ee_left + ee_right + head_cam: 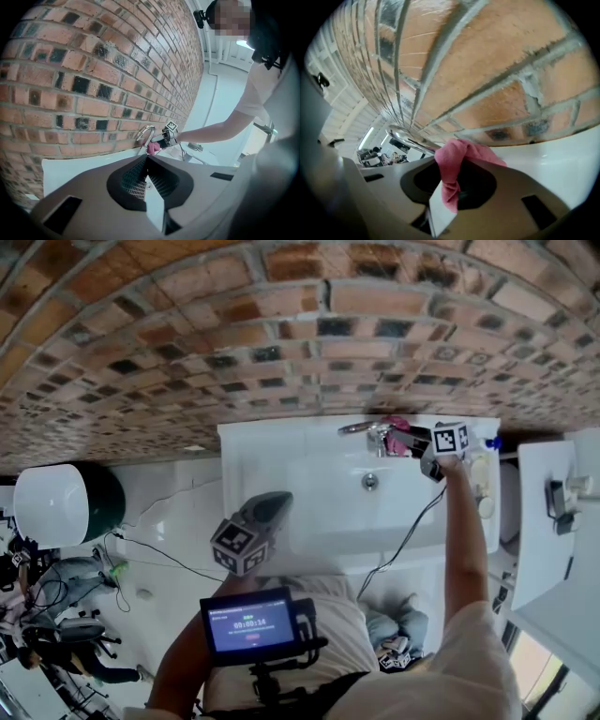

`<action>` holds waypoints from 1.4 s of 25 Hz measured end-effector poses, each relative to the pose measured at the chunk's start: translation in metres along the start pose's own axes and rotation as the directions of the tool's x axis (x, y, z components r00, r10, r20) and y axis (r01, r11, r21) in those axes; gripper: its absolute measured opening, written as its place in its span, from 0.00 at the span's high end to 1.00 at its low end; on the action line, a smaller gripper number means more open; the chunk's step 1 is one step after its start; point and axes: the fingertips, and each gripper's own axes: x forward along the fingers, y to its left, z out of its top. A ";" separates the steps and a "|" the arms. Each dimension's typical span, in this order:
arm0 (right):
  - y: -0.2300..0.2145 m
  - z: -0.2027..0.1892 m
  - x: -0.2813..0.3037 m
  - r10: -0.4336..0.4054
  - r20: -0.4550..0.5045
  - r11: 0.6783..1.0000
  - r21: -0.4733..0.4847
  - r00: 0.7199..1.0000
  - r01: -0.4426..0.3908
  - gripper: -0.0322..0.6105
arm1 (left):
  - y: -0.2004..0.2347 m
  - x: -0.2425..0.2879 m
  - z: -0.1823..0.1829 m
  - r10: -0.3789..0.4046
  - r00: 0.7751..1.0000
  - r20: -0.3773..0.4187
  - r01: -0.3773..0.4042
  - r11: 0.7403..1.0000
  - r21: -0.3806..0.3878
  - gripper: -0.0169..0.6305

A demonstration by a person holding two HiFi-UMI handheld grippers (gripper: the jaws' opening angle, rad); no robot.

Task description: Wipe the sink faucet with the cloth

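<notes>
A chrome faucet (pixel 367 429) stands at the back rim of the white sink (pixel 328 512), against the brick wall. My right gripper (pixel 424 457) is shut on a pink cloth (pixel 397 433) and holds it against the faucet's right side. In the right gripper view the cloth (pixel 461 159) bunches out of the jaws just below the faucet spout (pixel 408 139). My left gripper (pixel 275 501) hovers over the sink's front left part, shut and empty. From the left gripper view the faucet (pixel 146 135), the cloth (pixel 153 148) and the right gripper's marker cube (pixel 171 126) are seen far ahead.
A brick wall (pixel 281 324) runs behind the sink. Small bottles (pixel 483 474) stand on the sink's right rim. A white counter (pixel 548 531) lies further right, a white and green bin (pixel 66 502) on the floor at left. A black cable (pixel 408 535) crosses the sink front.
</notes>
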 end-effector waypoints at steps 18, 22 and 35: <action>0.058 0.030 -0.031 -0.023 0.169 0.984 -0.170 0.985 0.052 0.81 | -0.003 -0.005 0.001 -0.005 1.000 0.013 0.005 1.000 0.001 0.99; 0.067 0.032 -0.034 -0.049 0.173 0.979 -0.188 0.984 0.082 0.81 | -0.005 -0.006 0.002 -0.008 1.000 0.016 0.008 1.000 0.004 0.99; 0.112 0.055 -0.039 -0.065 0.202 0.965 -0.236 0.977 0.113 0.81 | -0.005 -0.015 0.003 0.000 0.999 0.041 0.000 1.000 0.002 0.99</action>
